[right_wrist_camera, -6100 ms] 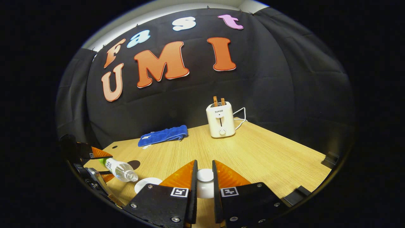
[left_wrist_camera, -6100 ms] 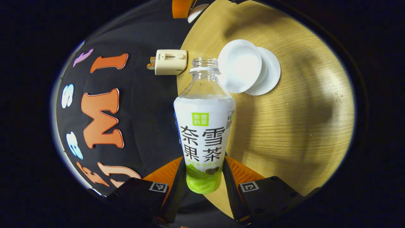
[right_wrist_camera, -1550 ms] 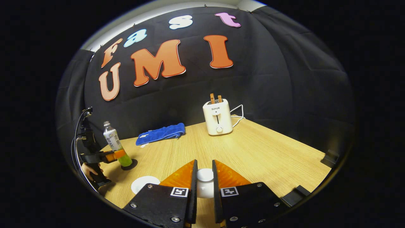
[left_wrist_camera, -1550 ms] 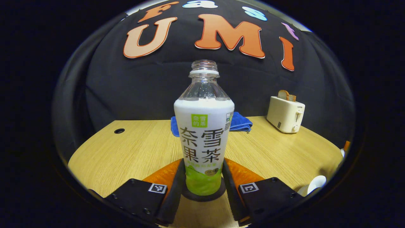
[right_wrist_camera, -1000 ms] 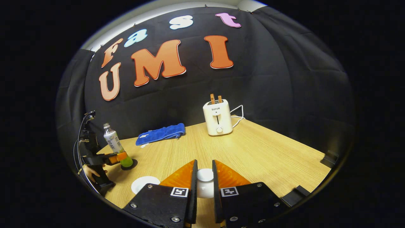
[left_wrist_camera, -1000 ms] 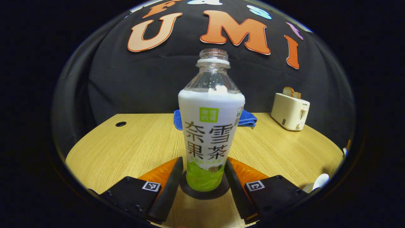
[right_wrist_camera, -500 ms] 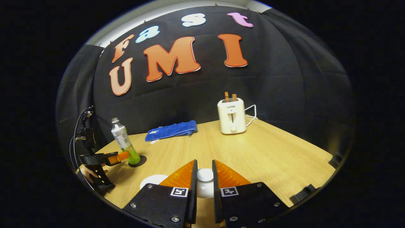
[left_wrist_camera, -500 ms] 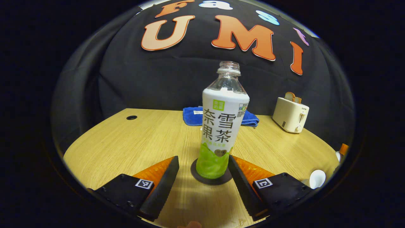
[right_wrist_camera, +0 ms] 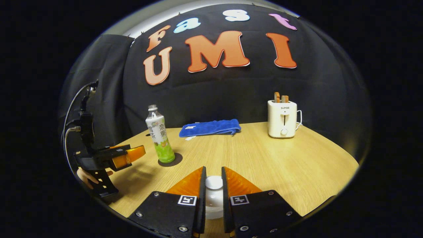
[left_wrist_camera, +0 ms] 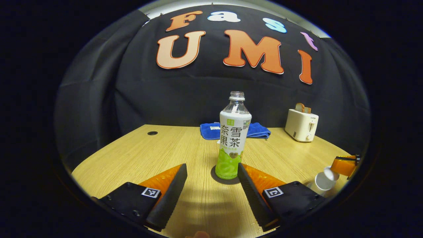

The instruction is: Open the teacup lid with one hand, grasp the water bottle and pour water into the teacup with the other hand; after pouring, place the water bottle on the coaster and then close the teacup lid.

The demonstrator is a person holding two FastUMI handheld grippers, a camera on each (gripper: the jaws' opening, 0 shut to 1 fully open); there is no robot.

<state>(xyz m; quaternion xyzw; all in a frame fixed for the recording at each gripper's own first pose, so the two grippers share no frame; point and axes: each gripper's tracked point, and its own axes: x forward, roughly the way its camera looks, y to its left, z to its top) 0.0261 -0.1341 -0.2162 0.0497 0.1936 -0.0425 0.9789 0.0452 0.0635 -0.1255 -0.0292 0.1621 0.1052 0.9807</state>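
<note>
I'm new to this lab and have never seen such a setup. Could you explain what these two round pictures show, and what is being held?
There is no robot here. A person holds a two-finger grasping tool in each hand, and a fisheye camera rides on each tool, looking forward along its fingers.

In the left gripper view, the left tool is open, its fingers apart from the water bottle, which stands upright on a dark round coaster on the wooden table. At the right edge, the other tool carries the teacup lid.

In the right gripper view, the right tool is shut on that white lid. Farther left are the left tool and the hand holding it.

At the back lie a blue towel and a white toaster with bread in it.
</note>
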